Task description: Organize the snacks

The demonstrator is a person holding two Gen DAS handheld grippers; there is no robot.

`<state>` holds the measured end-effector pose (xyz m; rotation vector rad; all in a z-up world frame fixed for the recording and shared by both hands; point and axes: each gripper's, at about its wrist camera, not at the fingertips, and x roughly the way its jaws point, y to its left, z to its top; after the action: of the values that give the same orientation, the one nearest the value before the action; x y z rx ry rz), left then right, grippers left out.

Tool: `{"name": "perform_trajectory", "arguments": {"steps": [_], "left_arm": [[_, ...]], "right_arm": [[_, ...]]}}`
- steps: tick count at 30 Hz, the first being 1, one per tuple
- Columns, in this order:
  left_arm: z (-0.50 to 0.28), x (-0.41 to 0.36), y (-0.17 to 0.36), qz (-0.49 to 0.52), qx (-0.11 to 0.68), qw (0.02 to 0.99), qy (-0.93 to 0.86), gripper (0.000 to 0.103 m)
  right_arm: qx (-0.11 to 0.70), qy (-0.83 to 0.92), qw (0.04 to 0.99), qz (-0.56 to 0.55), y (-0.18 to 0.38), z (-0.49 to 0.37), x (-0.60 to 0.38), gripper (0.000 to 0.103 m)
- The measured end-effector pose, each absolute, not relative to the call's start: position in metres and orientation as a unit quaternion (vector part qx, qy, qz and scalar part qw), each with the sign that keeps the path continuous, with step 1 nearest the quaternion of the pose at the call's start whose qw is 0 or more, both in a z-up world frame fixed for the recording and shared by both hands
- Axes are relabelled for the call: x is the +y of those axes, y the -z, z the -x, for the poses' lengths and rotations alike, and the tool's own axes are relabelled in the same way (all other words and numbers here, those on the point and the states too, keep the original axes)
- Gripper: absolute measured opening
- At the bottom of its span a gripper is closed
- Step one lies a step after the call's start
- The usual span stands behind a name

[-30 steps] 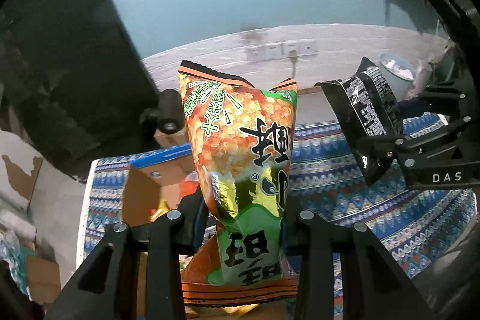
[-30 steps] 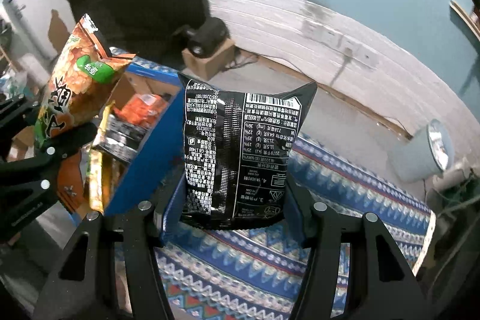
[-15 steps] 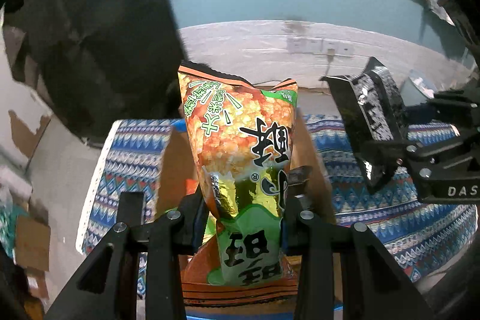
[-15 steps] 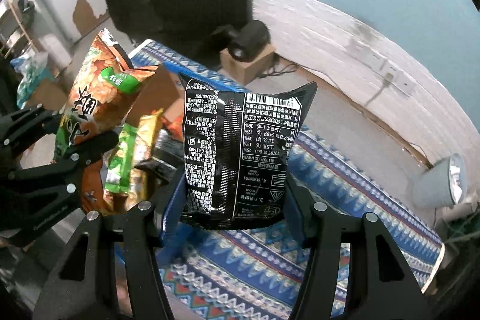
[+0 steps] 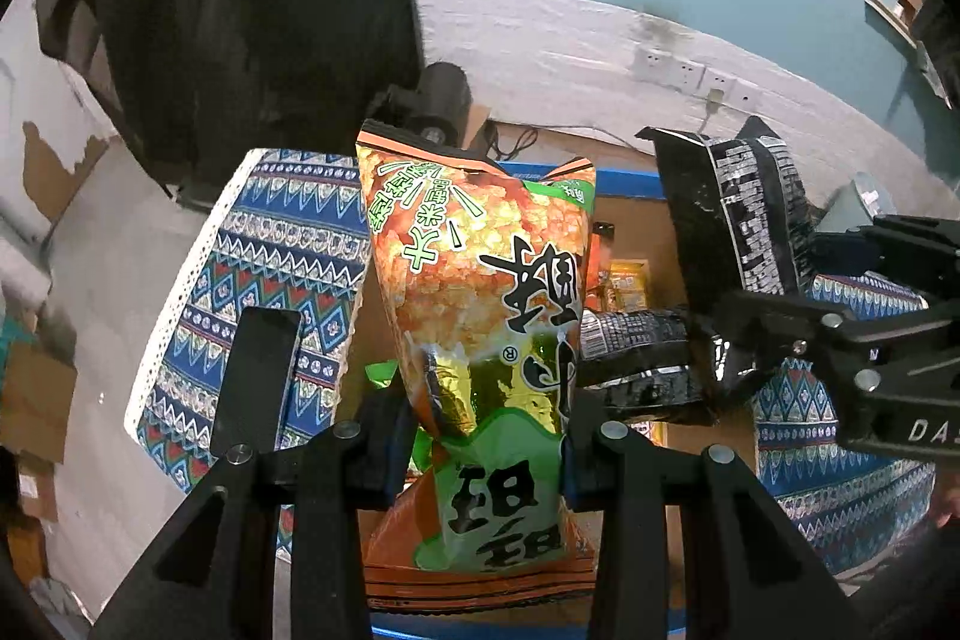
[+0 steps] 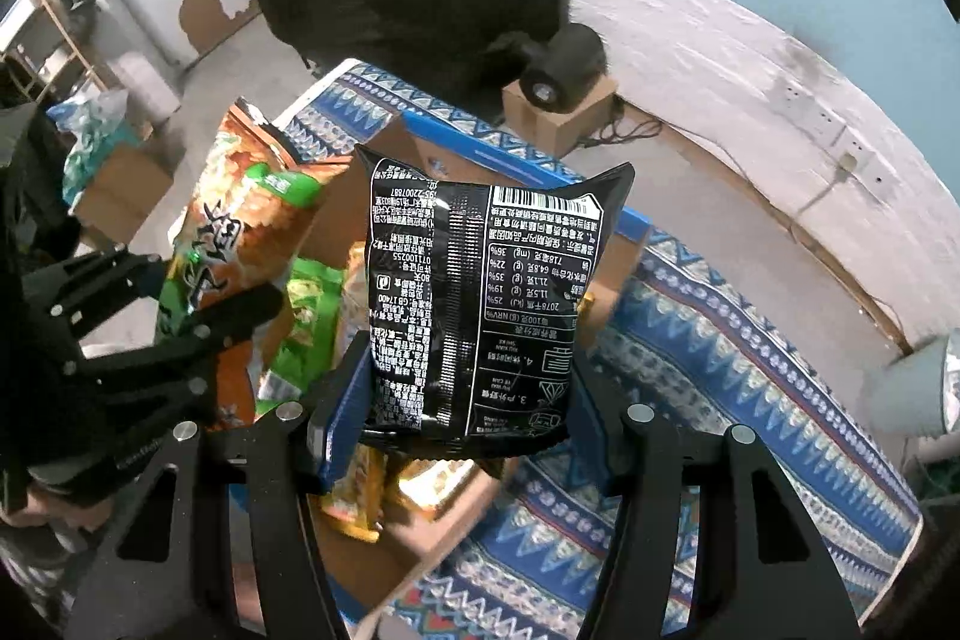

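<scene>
My left gripper (image 5: 486, 436) is shut on an orange and green snack bag (image 5: 480, 292) and holds it upright above a blue-edged cardboard box (image 5: 636, 226). My right gripper (image 6: 462, 400) is shut on a black snack bag (image 6: 480, 304), also over the box (image 6: 624, 256). In the left wrist view the black bag (image 5: 738, 232) and right gripper (image 5: 744, 328) are at the right. In the right wrist view the orange bag (image 6: 240, 220) and left gripper (image 6: 198, 304) are at the left. Several snack packs lie inside the box (image 6: 306, 328).
The box stands on a blue patterned cloth (image 5: 276, 280) (image 6: 720, 376). A black phone (image 5: 255, 382) lies on the cloth at the left. A black cylinder on a small carton (image 6: 564, 70) sits on the floor behind. A grey bin (image 6: 900, 388) stands at the right.
Both grippers have moved left and over the box with their bags; the box interior now lies directly beneath both. The grips have not changed.
</scene>
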<state>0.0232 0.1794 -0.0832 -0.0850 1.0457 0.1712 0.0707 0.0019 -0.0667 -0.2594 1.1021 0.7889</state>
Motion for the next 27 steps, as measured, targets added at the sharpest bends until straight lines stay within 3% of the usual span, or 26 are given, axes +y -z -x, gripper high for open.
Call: {"name": "perform_trajectory", "arguments": {"steps": [4, 8, 12, 27], "left_arm": [[-0.025, 0.181, 0.086, 0.053, 0.506, 0.857, -0.087, 0.043], [-0.024, 0.183, 0.088, 0.051, 0.512, 0.852, -0.095, 0.049], [-0.02, 0.187, 0.084, 0.058, 0.512, 0.851, -0.101, 0.067], [0.009, 0.154, 0.039, 0.001, 0.462, 0.882, -0.094, 0.088]], "right_arm": [[0.506, -0.37, 0.77, 0.122, 0.071, -0.073, 0.009, 0.06], [0.501, -0.372, 0.774, 0.112, 0.07, -0.077, 0.008, 0.072], [0.495, -0.373, 0.778, 0.107, 0.065, -0.075, 0.002, 0.072], [0.449, -0.362, 0.811, 0.094, 0.032, -0.044, -0.049, 0.076]]}}
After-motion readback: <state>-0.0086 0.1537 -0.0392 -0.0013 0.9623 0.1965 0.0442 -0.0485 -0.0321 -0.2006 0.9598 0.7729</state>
